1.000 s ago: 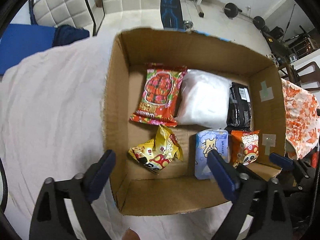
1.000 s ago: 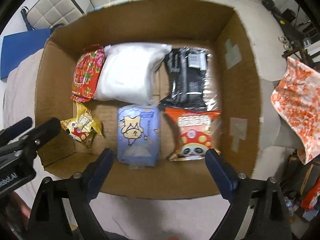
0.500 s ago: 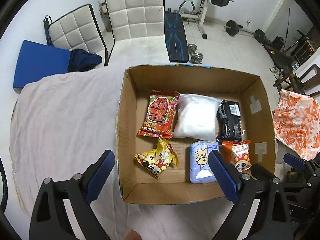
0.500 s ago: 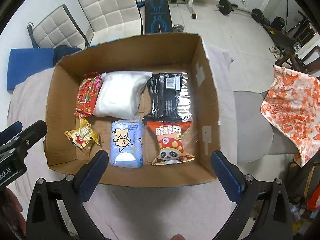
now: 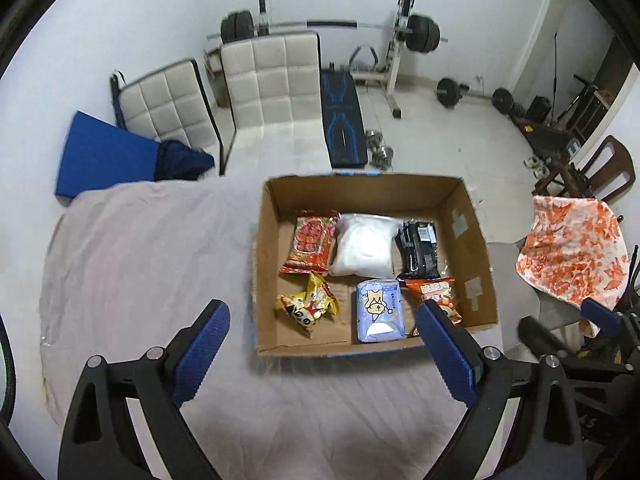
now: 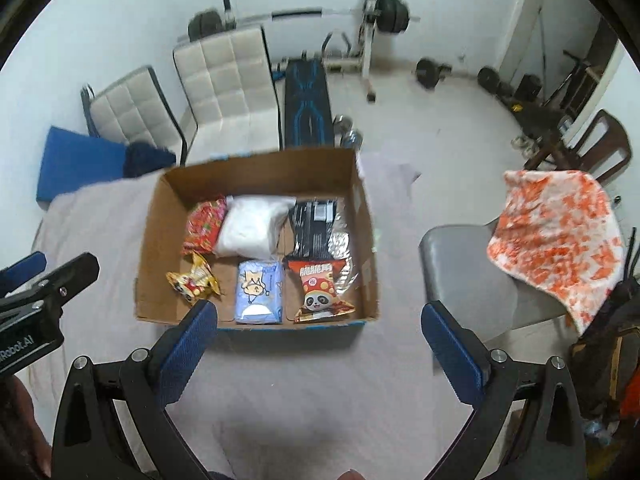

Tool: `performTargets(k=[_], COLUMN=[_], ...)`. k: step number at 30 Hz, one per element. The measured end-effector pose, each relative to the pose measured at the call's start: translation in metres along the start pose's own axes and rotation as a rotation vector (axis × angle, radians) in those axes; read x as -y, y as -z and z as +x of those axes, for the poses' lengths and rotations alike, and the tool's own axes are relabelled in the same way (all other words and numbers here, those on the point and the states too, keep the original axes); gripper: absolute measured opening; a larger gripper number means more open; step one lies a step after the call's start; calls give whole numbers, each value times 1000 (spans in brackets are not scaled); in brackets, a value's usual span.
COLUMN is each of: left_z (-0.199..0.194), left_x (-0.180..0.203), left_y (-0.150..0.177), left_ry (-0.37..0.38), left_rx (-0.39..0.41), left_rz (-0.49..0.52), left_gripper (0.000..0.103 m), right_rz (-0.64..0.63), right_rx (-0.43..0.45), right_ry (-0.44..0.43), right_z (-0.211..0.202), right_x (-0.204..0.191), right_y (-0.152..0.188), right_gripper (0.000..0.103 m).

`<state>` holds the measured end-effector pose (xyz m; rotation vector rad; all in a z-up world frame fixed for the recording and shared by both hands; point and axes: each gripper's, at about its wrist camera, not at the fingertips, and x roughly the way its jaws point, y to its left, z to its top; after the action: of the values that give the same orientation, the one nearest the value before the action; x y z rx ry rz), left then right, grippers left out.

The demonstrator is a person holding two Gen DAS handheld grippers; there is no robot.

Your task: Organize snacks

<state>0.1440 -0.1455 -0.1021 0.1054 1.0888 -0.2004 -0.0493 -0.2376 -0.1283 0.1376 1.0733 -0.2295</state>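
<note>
Six snacks lie in two rows inside the cardboard box (image 5: 472,232) on the cloth-covered desk (image 5: 140,260). Far row: a red packet (image 5: 310,244), a white bag (image 5: 364,245) and a black packet (image 5: 418,249). Near row: a crumpled yellow packet (image 5: 308,306), a pale blue pack (image 5: 378,310) and an orange panda packet (image 6: 320,292). The left tongs (image 5: 322,354) and right tongs (image 6: 318,354) both hang wide and empty above the desk, short of the box's near wall. An orange-patterned cloth (image 6: 560,236) drapes over a chair beside the desk.
</note>
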Motion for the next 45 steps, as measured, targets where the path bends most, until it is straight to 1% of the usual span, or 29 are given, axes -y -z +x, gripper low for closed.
performTargets(k=[6, 11, 15, 17, 21, 27, 32, 36, 45], left_z=[-69, -108, -137, -151, -176, -201, -204, -206, -216], left_x=[-3, -9, -13, -16, -20, -20, -18, -22, -23], left_y=[18, 35, 50, 55, 64, 78, 90, 96, 104], left_ry=[-3, 4, -9, -9, -10, -8, -25, -17, -11], left_rx=[80, 88, 133, 151, 197, 236, 217, 211, 238], left_rz=[21, 18, 16, 9, 5, 12, 18, 3, -2], left_gripper=[96, 96, 96, 96, 96, 96, 96, 96, 96], right_rz=[9, 0, -1, 1, 3, 20, 28, 29, 22], right_rx=[92, 153, 199, 212, 243, 260, 256, 257, 265], right_ry=[0, -4, -3, -10, 1, 5, -9, -10, -3], right_z=[-84, -143, -180, -197, -228, -256, -271, -273, -274], right_x=[2, -5, -10, -11, -15, -13, -15, -17, -23], right_y=[23, 45, 62, 71, 86, 100, 112, 116, 123], right_gripper=[103, 103, 103, 103, 103, 103, 103, 103, 103])
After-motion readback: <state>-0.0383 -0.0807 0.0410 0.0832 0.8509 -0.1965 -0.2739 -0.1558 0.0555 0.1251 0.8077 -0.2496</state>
